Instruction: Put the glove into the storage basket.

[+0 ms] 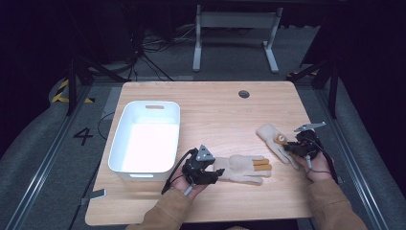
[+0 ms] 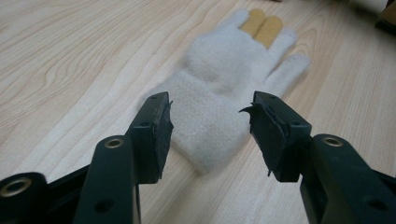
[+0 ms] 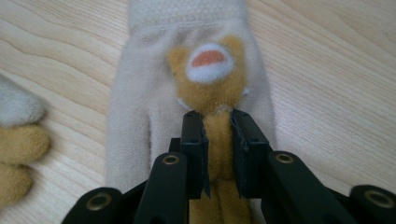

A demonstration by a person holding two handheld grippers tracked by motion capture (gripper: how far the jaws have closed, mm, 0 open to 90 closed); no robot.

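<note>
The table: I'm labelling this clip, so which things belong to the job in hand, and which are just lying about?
In use, as it looks:
- near glove, cuff between the open left gripper jaws
- far glove, its tan strip pinched by the right gripper
- white bin, likely the destination

Lying about:
- table frame and cables on the floor beyond

Only readable mark: "4" [image 1: 83, 136] on floor [image 1: 43, 143] left of table.
</note>
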